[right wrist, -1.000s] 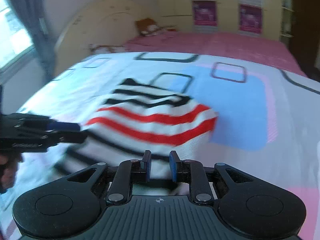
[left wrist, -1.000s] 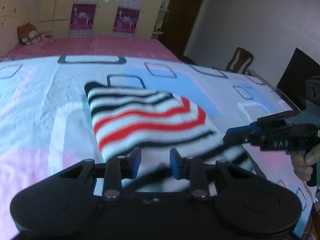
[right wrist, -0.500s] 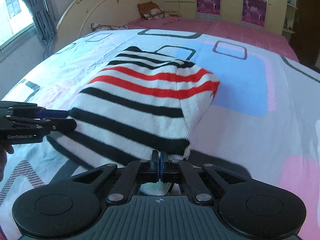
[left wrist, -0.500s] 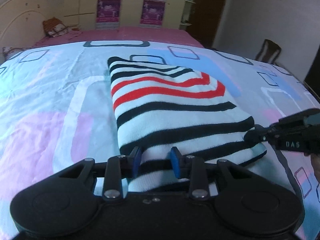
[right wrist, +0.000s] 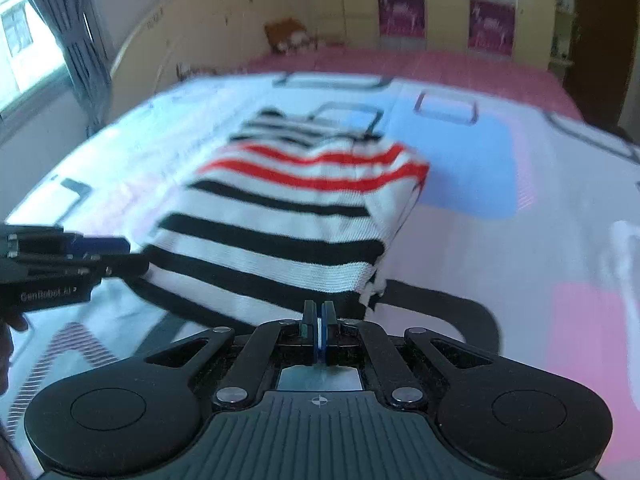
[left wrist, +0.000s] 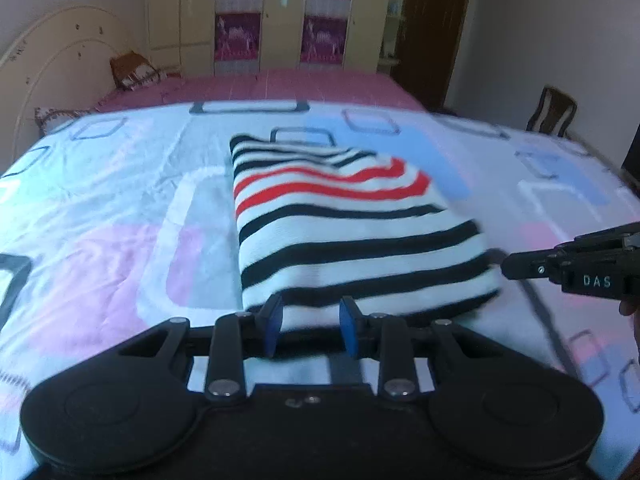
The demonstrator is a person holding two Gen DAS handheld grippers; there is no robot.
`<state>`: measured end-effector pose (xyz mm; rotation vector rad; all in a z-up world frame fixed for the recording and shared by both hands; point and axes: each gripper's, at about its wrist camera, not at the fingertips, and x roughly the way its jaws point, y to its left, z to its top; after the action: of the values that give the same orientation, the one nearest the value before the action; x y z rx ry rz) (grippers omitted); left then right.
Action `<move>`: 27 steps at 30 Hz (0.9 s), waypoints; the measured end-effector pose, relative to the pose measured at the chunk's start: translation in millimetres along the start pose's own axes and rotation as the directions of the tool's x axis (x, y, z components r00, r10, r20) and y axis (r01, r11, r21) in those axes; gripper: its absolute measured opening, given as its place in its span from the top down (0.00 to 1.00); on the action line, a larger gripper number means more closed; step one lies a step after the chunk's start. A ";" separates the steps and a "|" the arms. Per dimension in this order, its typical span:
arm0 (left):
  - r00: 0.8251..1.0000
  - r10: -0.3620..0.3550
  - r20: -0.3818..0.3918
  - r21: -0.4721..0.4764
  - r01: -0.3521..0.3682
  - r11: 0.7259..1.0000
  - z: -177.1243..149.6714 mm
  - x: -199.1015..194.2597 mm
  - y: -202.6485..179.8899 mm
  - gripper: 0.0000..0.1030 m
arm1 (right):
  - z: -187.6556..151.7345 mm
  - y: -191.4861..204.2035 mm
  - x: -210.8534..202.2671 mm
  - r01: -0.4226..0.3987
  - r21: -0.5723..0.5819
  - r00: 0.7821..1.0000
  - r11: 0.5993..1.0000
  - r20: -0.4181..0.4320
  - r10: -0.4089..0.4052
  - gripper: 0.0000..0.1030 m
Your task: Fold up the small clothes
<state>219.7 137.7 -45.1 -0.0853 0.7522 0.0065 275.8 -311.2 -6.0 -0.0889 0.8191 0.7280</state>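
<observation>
Sweater (left wrist: 352,240): soft, light knit. Right gripper (right wrist: 319,330) fingers fully closed beside its near corner; left gripper (left wrist: 310,326) part-open, straddling the hem, empty. Grip hem corners.

Daylight from window (right wrist: 24,40) at left; motion blur, fisheye-bent edges, dark vignetted corners

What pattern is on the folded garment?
White garment with black stripes and two red ones; clearest in the left wrist view.

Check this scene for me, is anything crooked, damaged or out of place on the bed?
Nothing stands out. The striped garment lies folded in a neat rectangle on the patterned bedspread, with no visible damage; slight blur hides fine detail.
</observation>
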 end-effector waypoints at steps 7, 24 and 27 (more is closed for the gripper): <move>0.988 0.077 0.135 -0.027 -0.074 0.997 -16.6 -64.0 -36.5 0.00 | -28.7 -4.8 -81.8 0.095 0.106 0.984 0.990 0.143 -0.110 0.00; 0.983 0.089 0.163 -0.049 -0.082 0.995 -48.7 -152.3 -86.8 0.00 | -84.9 37.0 -192.5 0.220 0.104 0.955 0.970 0.181 -0.236 0.00; 0.981 0.086 0.177 -0.052 -0.078 0.996 -55.7 -166.8 -93.1 0.00 | -93.5 41.2 -207.0 0.218 0.110 0.953 0.970 0.190 -0.236 0.00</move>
<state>63.3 44.6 35.3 -0.0953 0.5757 0.1086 96.1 -427.3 80.7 -0.0285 0.6329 0.4738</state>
